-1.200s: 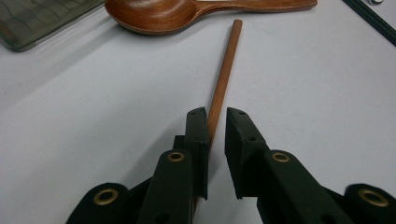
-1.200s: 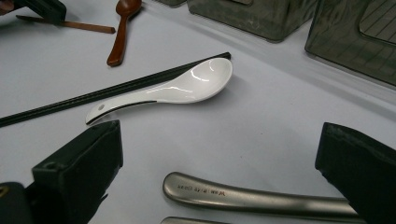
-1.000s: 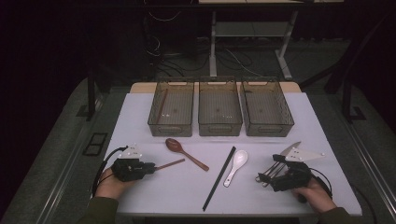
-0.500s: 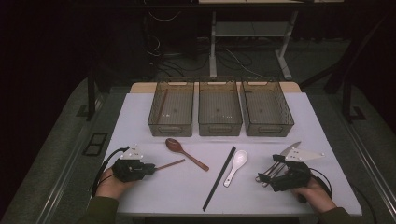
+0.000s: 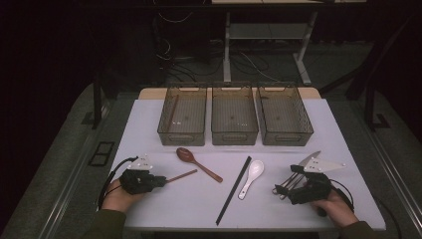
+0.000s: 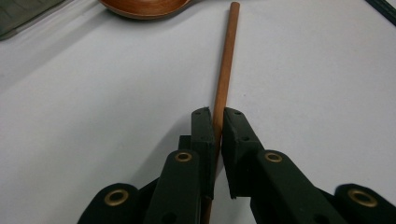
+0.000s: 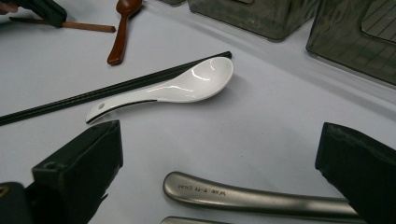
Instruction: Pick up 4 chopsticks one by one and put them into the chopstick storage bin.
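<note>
Lying flat on the counter (image 5: 149,119), a brown wooden stick (image 6: 224,79) is being pinched near its end by the left gripper (image 6: 217,122), seemingly for lifting, while metal handles (image 7: 261,198) are being straddled by the widely spread right gripper (image 7: 224,154).

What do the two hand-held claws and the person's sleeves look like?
Both claws, left and right, are black, each topped by a grey three-cornered plate. A black cable loops from the left one. In the left gripper view, the angular jaws carry brass-coloured rivets. The sleeves look dark olive green.
</note>
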`<state>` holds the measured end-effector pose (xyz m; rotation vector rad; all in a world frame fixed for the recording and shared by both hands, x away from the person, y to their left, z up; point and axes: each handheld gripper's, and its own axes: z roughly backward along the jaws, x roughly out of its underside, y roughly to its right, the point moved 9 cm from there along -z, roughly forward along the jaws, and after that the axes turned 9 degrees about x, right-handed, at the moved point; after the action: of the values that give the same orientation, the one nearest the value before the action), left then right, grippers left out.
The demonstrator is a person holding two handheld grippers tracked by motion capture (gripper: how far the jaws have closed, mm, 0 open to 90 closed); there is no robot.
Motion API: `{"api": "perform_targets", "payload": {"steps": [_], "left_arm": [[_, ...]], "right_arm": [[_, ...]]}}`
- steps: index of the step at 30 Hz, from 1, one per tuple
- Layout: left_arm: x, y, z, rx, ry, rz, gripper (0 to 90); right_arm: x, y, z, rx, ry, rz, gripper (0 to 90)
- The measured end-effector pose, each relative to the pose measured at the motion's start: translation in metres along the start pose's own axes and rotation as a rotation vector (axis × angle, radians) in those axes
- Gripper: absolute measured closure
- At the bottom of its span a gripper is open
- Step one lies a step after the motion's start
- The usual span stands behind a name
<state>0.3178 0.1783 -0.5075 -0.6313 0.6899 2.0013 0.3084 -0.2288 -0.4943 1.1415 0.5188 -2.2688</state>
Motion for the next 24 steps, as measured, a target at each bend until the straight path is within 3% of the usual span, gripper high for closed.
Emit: {"api": "perform_targets", "payload": {"steps": [7, 14, 24], "left_arm": [[-0.0016, 0.0041, -0.0021, 0.023, -0.011, -0.013, 83.4], [-0.0018, 0.0044, -0.0018, 0.014, -0.026, -0.023, 83.7], [-0.0061, 0.0075, 0.0017, 0.016, -0.004, -0.018, 83.7]], "right_arm": [[-0.0001, 0.0, 0.0, 0.0, 0.001, 0.0, 0.7], [-0.0002, 0.0, 0.0001, -0.001, 0.001, 0.001, 0.7], [-0.0001, 0.0002, 0.0, -0.001, 0.0, 0.001, 0.6]]}}
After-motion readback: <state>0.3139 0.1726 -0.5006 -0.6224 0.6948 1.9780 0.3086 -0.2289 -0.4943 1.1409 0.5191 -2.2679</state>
